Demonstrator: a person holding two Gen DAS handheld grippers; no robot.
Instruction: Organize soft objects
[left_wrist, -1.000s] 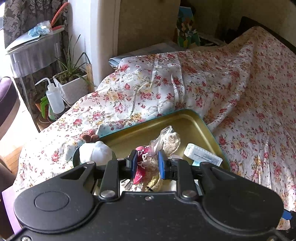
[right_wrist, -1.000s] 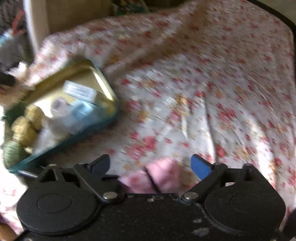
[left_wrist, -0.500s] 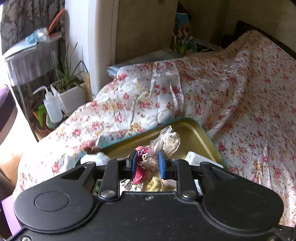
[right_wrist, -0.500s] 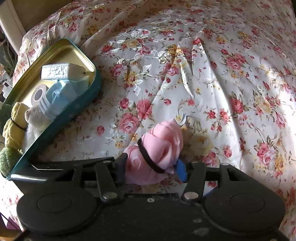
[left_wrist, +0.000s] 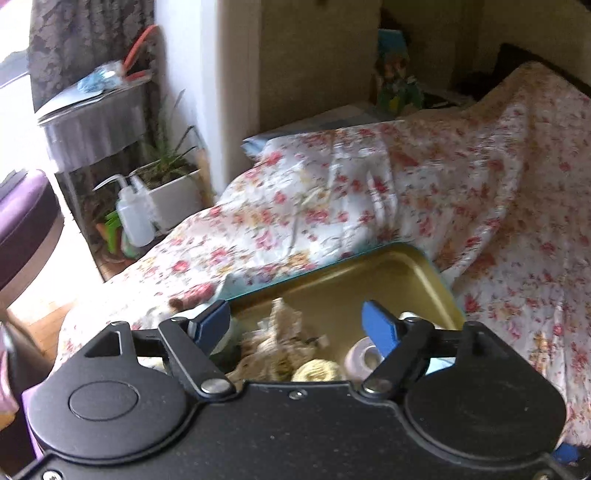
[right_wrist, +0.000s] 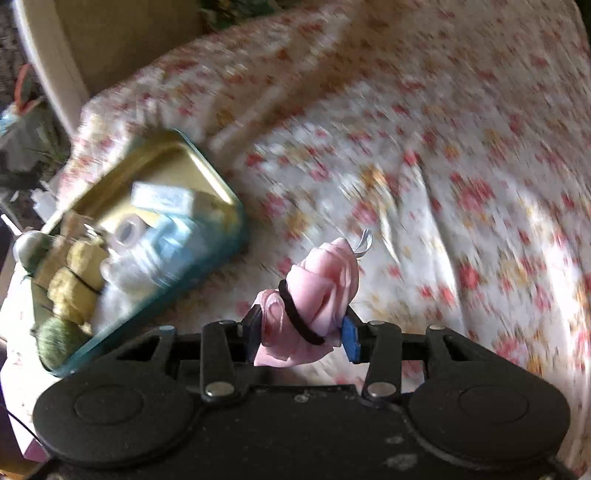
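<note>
My left gripper (left_wrist: 299, 323) is open and empty above the teal-rimmed gold tin tray (left_wrist: 399, 273). Below it in the tray lie a clear bag of lace and trim (left_wrist: 284, 332), yellow-green rolled cloths (left_wrist: 317, 369) and a tape roll (left_wrist: 364, 356). My right gripper (right_wrist: 301, 338) is shut on a pink rolled cloth (right_wrist: 325, 280) bound with a black band, held above the flowered bedspread. The tray (right_wrist: 221, 236) is to its left, holding yellow rolls (right_wrist: 77, 273), a green roll (right_wrist: 55, 339), blue cloth (right_wrist: 173, 236) and a white packet (right_wrist: 162, 197).
The flowered bedspread (right_wrist: 443, 166) covers the whole bed. A white squeeze bottle (left_wrist: 133, 218), a potted plant (left_wrist: 166, 177) and a grey side table (left_wrist: 96, 122) stand off the bed's left side. A purple stool (left_wrist: 22, 229) is at far left.
My left gripper has opened and let the bag of lace and trim go into the tray. My right gripper has lifted the pink cloth off the bedspread and swung back.
</note>
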